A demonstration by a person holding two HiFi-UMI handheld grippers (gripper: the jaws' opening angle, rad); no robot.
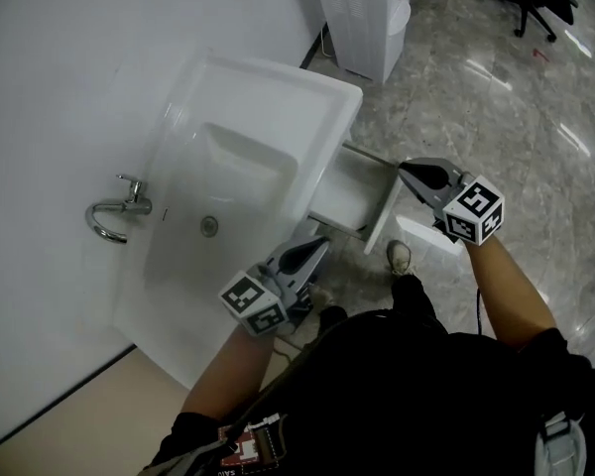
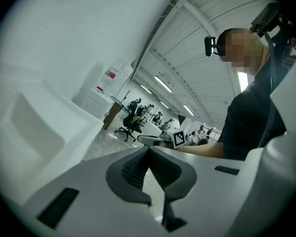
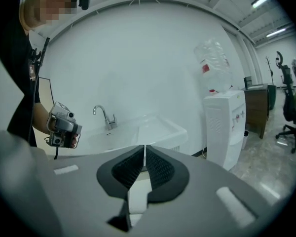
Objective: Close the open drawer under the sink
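White pull-out drawer (image 1: 349,194) sticks out open from under the white rectangular ceramic sink (image 1: 278,82). Right gripper (image 1: 404,169) hangs by the drawer's front panel, jaws pressed together, nothing btwn them; can't tell if it touches. Left gripper (image 1: 323,244) is nr the sink's front rim, beside the drawer, jaws closed & empty too. Curved chrome tap (image 1: 114,211) is on the sink's wall side. White water dispenser (image 1: 362,8) stands further along the wall.

Bright, even light; fisheye-warped edges
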